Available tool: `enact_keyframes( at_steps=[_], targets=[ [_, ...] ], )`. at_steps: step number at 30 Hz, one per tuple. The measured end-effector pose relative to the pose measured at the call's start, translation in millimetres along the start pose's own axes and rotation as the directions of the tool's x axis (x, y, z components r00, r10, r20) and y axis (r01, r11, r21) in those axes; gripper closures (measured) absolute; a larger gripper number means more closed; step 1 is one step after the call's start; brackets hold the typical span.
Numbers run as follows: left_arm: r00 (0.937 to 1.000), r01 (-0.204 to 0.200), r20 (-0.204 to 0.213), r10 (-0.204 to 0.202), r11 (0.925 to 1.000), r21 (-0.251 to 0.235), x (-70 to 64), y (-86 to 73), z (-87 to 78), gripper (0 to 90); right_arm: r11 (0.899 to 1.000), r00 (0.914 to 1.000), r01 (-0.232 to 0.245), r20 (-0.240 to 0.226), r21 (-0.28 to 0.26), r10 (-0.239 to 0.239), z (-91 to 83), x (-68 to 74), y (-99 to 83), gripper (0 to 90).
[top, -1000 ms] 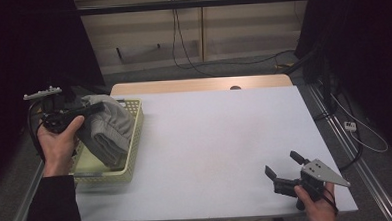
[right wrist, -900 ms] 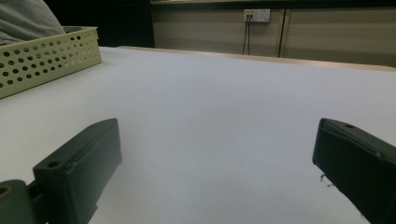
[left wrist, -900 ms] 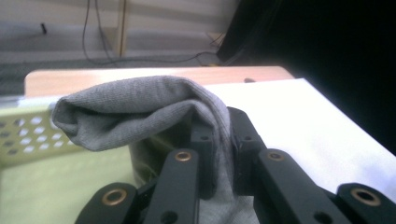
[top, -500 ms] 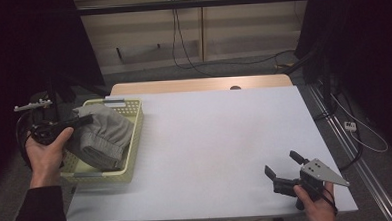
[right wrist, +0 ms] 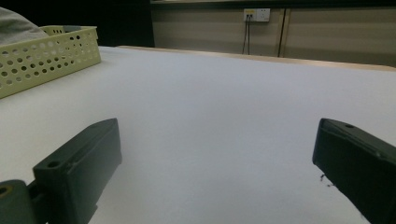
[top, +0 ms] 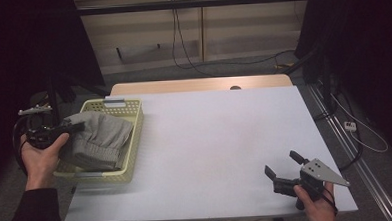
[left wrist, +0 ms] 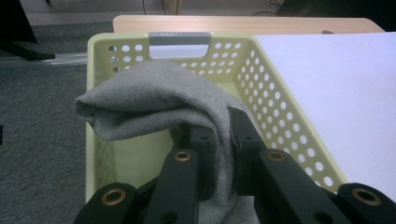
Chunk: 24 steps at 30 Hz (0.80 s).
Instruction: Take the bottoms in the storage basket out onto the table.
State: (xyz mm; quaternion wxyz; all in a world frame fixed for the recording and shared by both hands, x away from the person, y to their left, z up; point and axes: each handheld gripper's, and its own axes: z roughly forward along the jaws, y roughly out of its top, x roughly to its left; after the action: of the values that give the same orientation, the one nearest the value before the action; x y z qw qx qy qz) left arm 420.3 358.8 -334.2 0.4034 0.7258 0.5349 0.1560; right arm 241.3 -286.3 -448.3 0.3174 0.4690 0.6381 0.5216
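Pale wall panels and loose cables run behind a white counter (top: 215, 144) in the high view. At its left edge sits a yellow perforated basket (top: 134, 124), partly overhanging the side, with a folded grey cloth (top: 97, 140) heaped in it. The left gripper (top: 72, 129), held in the person's left hand (top: 42, 156), meets the cloth at its left end. Near the front right corner, the right gripper (top: 281, 168) rests low over bare counter with its jaws spread, well apart from the basket.

From the left gripper view, the left gripper (left wrist: 219, 140) has its jaws clamped on a fold of the grey cloth (left wrist: 154, 100), fabric pinched between them and draping over both. The rest bulges up and forward above the basket (left wrist: 280, 121), whose grey-handled far wall shows beyond. The cloth looks soft, light and limp, a knitted weave that should not slip much; I judge it will sag and unfold when lifted, so a bite on a thick, doubled fold like this one seems the better hold.

Along the right gripper view, the right gripper (right wrist: 215, 158) shows its jaws wide apart with nothing between them but white counter (right wrist: 210, 102). Far off at the left stands the basket (right wrist: 46, 56), a bit of grey cloth (right wrist: 16, 23) rising above its rim.
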Motion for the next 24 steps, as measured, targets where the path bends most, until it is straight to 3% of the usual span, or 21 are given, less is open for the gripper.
enact_keyframes(
  at_steps=[2, 12, 14, 24],
  targets=[
    [0.9999, -0.002, -0.016, 0.003, 0.9998, 0.018, 2.2, -2.1, 2.5, 82.6, 1.0, 1.0, 0.005, -0.001, 0.002, -0.005, 0.0, -0.3, -0.1, 0.9],
    [0.9992, 0.038, -0.011, -0.037, 0.9976, 0.058, 8.1, -6.9, 20.3, 82.6, 1.0, 1.0, 0.003, -0.002, 0.001, -0.003, 0.1, -0.2, 0.0, 0.9],
    [0.9993, 0.036, -0.006, -0.036, 0.9952, 0.091, 8.7, -6.3, 23.9, 82.6, 1.0, 1.0, 0.005, -0.003, 0.002, -0.005, 0.1, -0.2, 0.0, 0.9],
    [0.9983, 0.058, -0.003, -0.058, 0.9927, 0.106, 8.4, -10.4, 36.4, 82.6, 1.0, 1.0, 0.001, -0.002, -0.001, -0.001, 0.0, -0.1, 0.0, 0.9]
  ],
)
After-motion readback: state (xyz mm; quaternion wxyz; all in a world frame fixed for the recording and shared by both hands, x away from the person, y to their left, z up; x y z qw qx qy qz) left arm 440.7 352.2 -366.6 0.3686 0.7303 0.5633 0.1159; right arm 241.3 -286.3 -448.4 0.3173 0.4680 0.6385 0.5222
